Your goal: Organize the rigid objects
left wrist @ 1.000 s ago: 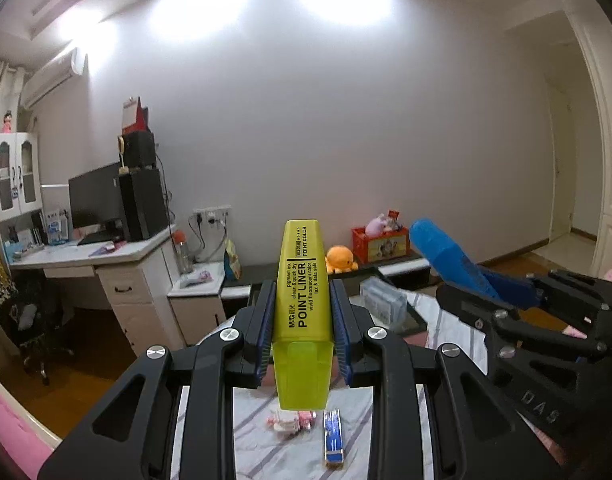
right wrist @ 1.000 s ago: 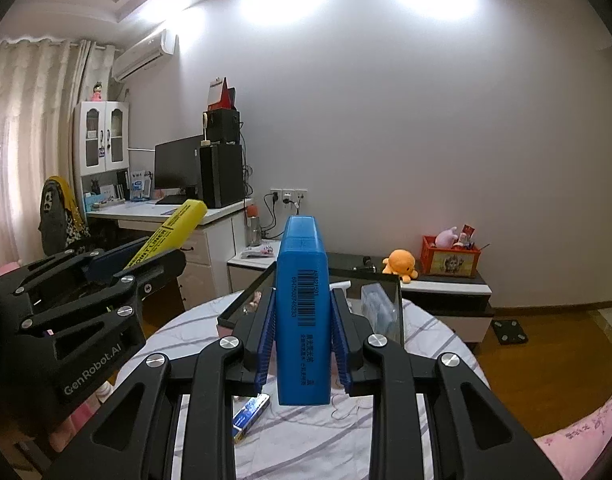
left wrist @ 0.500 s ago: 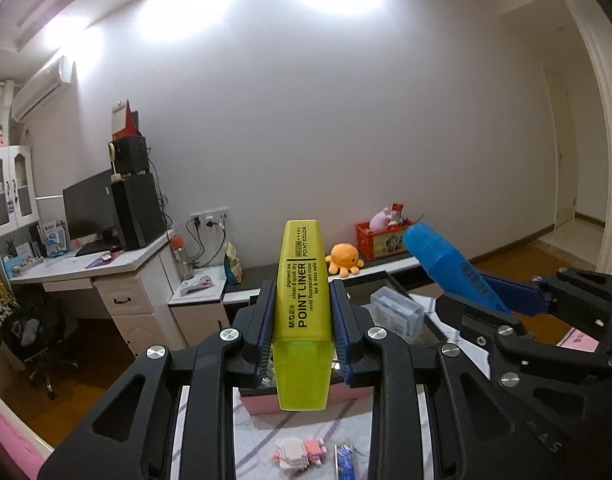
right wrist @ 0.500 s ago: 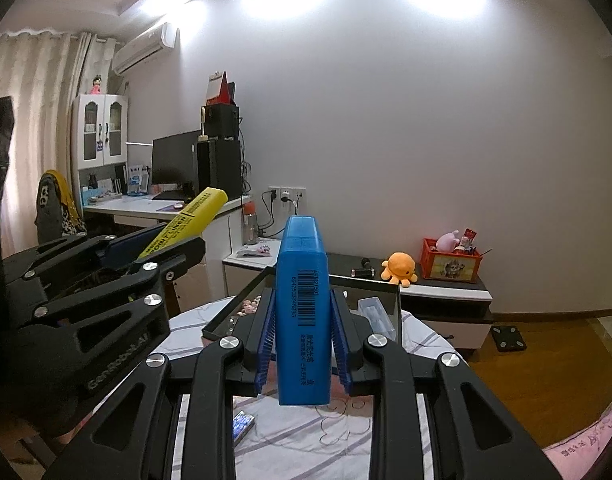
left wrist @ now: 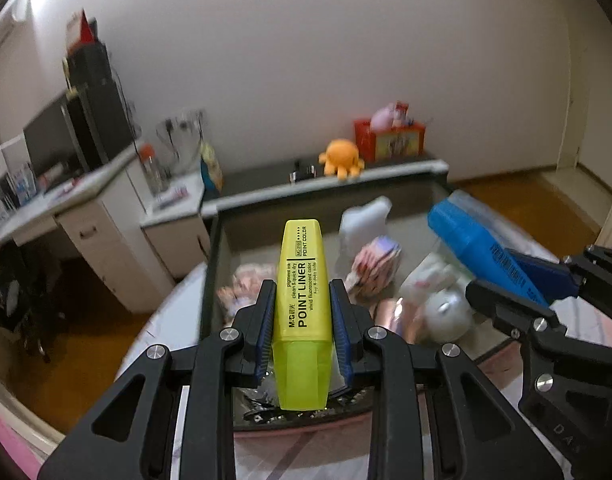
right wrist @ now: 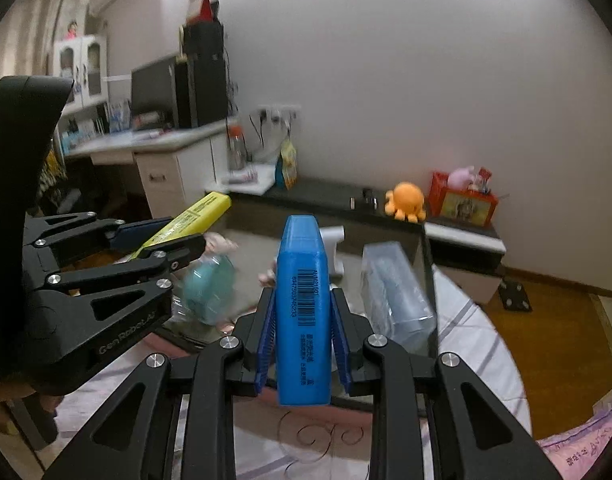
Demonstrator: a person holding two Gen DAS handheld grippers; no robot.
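Standing beside the round counter (right wrist: pixel 486 344), I see both tongs loaded and hanging over the near edge of the dark tray (left wrist: pixel 209 276). On the left, the left tongs (left wrist: pixel 301 320) are clamped on a yellow highlighter (left wrist: pixel 301 304), its long axis running straight out along the fingers and tipped down toward the tray's left half, where pinkish packets (left wrist: pixel 241 280) lie blurred. The tray lies directly ahead and below it, so I'd judge that a short drop and an opening of the jaws is all that side needs.

Moving right, a teal bottle (right wrist: pixel 209 288) and a white piece (right wrist: pixel 334 240) sit inside the tray, then a clear plastic box (right wrist: pixel 394 292) along its right wall. The right tongs (right wrist: pixel 303 340) are gripping a blue highlighter (right wrist: pixel 303 312) the same way, lengthwise between the pads, barcode up, pointing into the tray's middle with the clear box just to its right.

Both markers hang at about the same reach from the tray; I can't tell which is nearer. The two tongs hang close together, so I'd guess a side-by-side release risks a knock.
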